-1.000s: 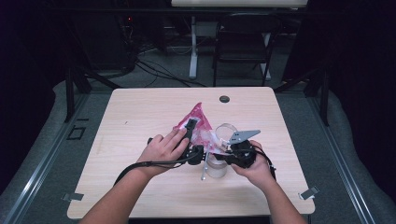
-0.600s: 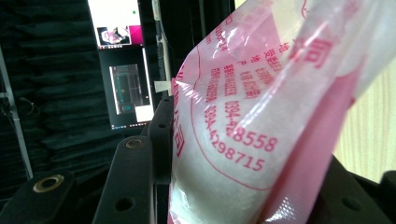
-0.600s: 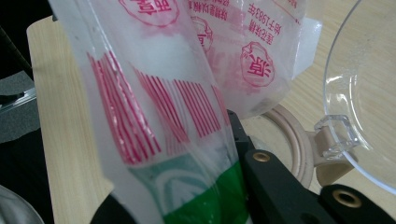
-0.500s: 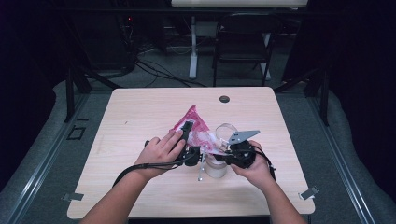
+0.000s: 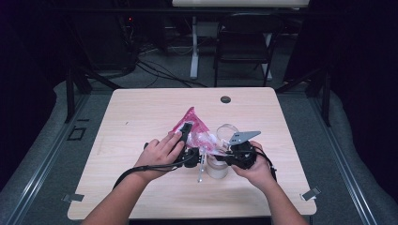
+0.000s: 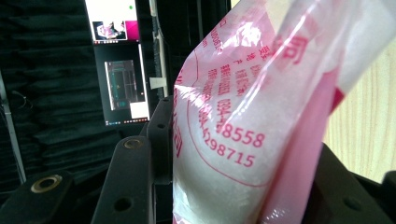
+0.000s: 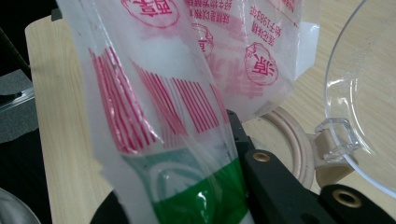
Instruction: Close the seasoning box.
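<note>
The high view is soft and low in detail: the counter (image 5: 141,117) is evenly lit from above while the room around it sinks into near-black, and shadows under the hands are faint. In the left gripper view the plastic bag (image 6: 243,121) sits very close, bright and washed out at the upper right, with glare streaks on its folds; the dark background is dim. In the right gripper view the clear lid (image 7: 369,93) catches highlights, and the near black claw is blurred.
</note>
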`<state>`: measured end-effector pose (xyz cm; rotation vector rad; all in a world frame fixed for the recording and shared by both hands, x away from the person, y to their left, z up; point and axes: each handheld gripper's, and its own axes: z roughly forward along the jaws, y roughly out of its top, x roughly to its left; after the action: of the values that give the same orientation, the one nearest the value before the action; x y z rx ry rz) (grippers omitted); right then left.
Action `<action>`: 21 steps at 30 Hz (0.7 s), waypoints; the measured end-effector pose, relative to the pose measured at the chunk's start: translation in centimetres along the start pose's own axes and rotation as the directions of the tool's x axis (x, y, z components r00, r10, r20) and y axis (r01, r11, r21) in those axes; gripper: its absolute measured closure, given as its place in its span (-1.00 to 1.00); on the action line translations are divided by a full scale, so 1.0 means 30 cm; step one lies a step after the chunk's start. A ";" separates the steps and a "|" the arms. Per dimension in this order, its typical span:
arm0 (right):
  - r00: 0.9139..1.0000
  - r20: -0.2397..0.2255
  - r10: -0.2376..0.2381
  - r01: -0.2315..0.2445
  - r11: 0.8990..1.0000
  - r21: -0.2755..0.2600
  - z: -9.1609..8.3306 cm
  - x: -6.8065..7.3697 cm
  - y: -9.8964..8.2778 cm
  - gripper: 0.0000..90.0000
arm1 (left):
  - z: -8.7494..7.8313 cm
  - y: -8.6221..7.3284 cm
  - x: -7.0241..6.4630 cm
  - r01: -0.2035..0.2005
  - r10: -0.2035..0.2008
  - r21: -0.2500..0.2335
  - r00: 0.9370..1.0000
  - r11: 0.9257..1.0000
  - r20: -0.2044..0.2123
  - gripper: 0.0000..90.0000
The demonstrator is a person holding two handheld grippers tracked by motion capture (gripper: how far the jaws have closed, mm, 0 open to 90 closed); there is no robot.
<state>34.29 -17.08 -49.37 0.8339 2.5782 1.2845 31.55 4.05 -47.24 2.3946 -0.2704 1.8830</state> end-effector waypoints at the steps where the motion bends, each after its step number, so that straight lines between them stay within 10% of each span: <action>1: 1.000 -0.001 -0.001 0.001 1.000 -0.001 0.000 0.000 0.000 1.00 | 0.000 -0.001 -0.001 0.001 -0.001 0.000 1.000 1.000 0.000 0.31; 21: 1.000 0.010 -0.002 0.003 1.000 -0.013 0.002 0.008 0.004 1.00 | -0.005 -0.029 -0.053 0.079 -0.081 0.033 0.995 0.996 0.062 0.33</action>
<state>34.16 -16.86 -49.28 0.8323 2.5595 1.2921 31.23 5.07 -48.70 2.4491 -0.1487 1.7929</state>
